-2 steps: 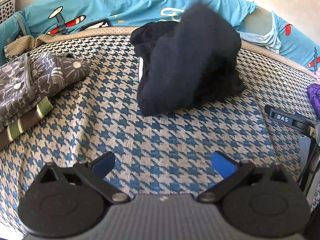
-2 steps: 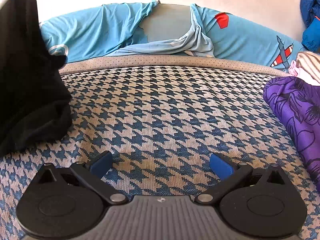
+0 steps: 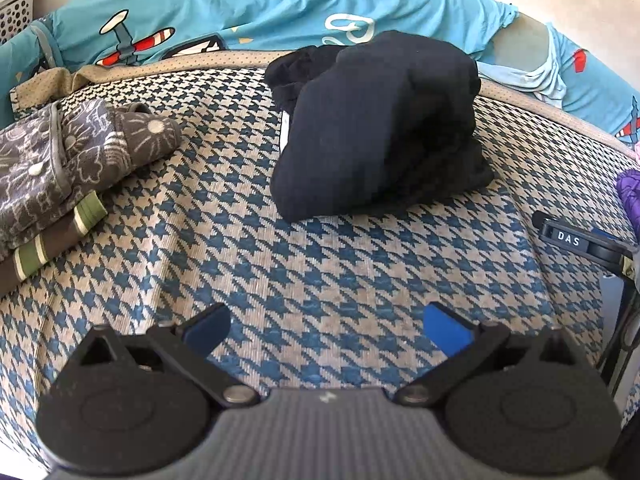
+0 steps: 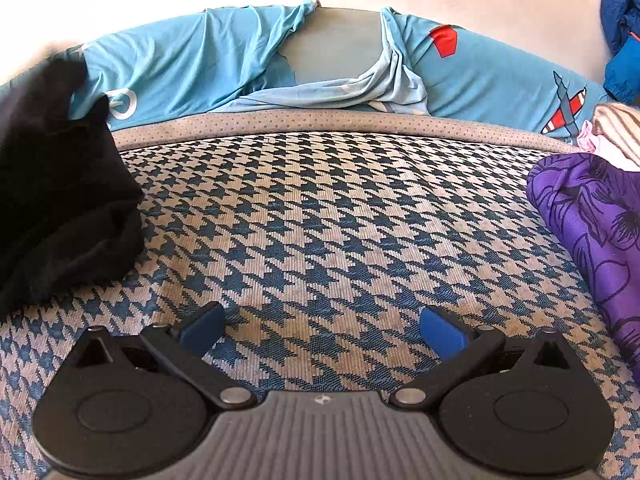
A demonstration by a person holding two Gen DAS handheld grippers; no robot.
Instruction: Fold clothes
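A black garment (image 3: 376, 128) lies in a loose heap on the blue-and-beige houndstooth mat (image 3: 320, 264), past the middle. In the right wrist view the same black garment (image 4: 60, 196) fills the left edge. My left gripper (image 3: 326, 330) hovers over the mat short of the heap, open, with nothing between its blue pads. My right gripper (image 4: 322, 330) is also open and empty above bare mat, to the right of the heap. The other gripper's black body (image 3: 580, 240) shows at the right edge of the left wrist view.
A grey patterned garment on a striped one (image 3: 68, 168) is stacked at the left. A purple floral cloth (image 4: 592, 240) lies at the right, with pale striped clothes (image 4: 616, 128) behind. A turquoise aeroplane-print sheet (image 3: 280, 12) runs along the back. A white basket (image 3: 16, 12) sits far left.
The black garment has dropped and settled lower on the mat; it was blurred and taller a moment ago. Both grippers stay open.
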